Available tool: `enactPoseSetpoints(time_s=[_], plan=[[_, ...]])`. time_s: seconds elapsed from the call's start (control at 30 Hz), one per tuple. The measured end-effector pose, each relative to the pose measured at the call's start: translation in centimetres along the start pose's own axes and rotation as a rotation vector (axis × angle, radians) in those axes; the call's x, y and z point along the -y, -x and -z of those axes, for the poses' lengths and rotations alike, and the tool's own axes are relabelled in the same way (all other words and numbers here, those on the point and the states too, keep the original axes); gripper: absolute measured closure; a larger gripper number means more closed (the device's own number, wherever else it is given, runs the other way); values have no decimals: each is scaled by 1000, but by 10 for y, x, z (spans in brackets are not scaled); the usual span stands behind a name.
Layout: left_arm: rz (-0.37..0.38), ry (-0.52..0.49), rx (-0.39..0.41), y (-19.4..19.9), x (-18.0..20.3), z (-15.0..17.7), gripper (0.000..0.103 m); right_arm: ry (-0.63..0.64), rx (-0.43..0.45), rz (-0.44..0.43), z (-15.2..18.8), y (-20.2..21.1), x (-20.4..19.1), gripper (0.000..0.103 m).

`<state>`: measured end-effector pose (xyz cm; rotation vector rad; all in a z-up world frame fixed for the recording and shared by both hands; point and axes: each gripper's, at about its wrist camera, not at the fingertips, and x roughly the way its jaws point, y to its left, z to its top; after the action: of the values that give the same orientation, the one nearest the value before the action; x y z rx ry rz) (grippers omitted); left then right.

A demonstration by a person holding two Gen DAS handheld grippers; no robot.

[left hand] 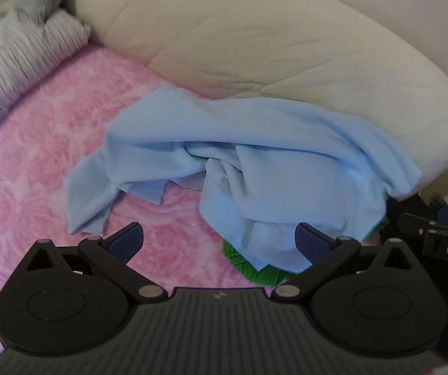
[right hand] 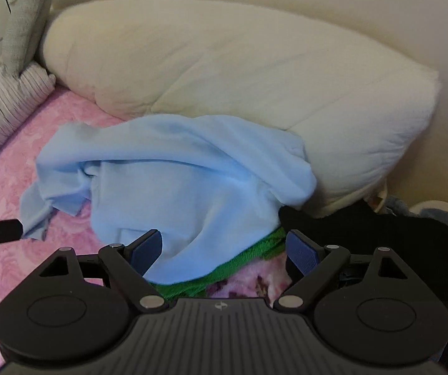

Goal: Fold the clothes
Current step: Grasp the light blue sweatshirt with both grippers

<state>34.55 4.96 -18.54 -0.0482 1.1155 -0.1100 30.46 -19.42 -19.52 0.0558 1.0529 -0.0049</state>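
Note:
A crumpled light blue garment lies on the pink bedspread, its far edge against a cream pillow. In the right wrist view the same light blue garment covers part of a green fuzzy cloth. My left gripper is open, its right finger at the garment's near hem, nothing clamped. My right gripper is open too, with the garment's lower edge and the green cloth lying between its fingers. The green fuzzy cloth shows under the hem in the left wrist view.
A big cream pillow fills the back. A grey ribbed bolster runs along the left edge of the bed. Dark clothing lies at the right. The other gripper's black body shows at the right edge of the left wrist view.

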Motion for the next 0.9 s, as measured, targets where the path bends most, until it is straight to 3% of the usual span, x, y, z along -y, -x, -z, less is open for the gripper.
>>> enactPoseSetpoints(time_s=[0.3, 0.57, 0.67, 0.7, 0.73, 0.77, 0.8, 0.83, 0.9], plan=[[36, 90, -40, -73, 3, -49, 1, 46, 12, 78, -35, -70, 30, 18], [50, 179, -32, -132, 0, -91, 1, -5, -9, 114, -37, -111, 68, 18], [31, 226, -45, -155, -6, -95, 2, -2, -6, 83, -36, -121, 74, 23], [30, 245, -46, -161, -9, -96, 6, 3, -3, 69, -35, -124, 75, 35], [44, 269, -41, -164, -13, -97, 16, 19, 5, 56, -35, -125, 74, 47], [63, 296, -31, -165, -17, -98, 23, 43, 10, 43, -35, -125, 72, 50], [93, 325, -22, -164, -21, -98, 42, 55, 16, 34, -35, -124, 71, 62], [122, 350, -18, -163, -25, -98, 67, 64, 21, 24, -34, -122, 69, 76], [161, 380, -5, -156, -32, -96, 88, 71, 37, -2, -33, -116, 67, 89]])
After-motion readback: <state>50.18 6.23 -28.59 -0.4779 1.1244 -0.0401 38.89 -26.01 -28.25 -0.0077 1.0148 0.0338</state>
